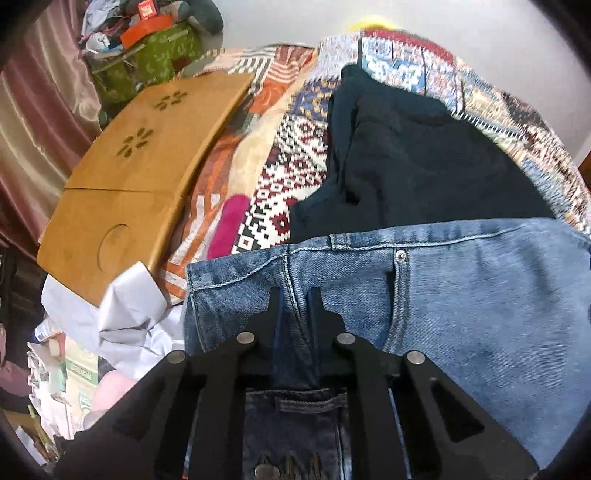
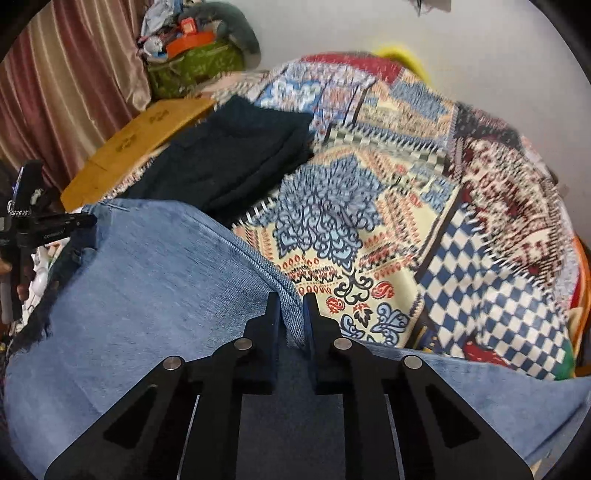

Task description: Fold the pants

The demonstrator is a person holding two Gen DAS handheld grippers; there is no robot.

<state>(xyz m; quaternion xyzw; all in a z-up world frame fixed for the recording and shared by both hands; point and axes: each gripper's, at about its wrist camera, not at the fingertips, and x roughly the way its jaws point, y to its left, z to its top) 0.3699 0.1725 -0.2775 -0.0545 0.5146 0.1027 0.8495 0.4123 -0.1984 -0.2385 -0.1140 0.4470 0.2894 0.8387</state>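
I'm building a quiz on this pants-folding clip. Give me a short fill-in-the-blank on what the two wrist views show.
1. Both grippers are shut on the blue ____ jeans.
2. The left gripper pinches them near the ____, beside a belt loop.
3. Beyond the jeans lies a folded ____ garment on the patterned blanket.
4. The right gripper pinches a stitched ____ of the jeans.

Missing words: denim; waistband; dark; edge

Patchwork-covered bed (image 2: 424, 206) against a white wall (image 2: 332, 26), satin curtain (image 2: 74, 74) leftward.
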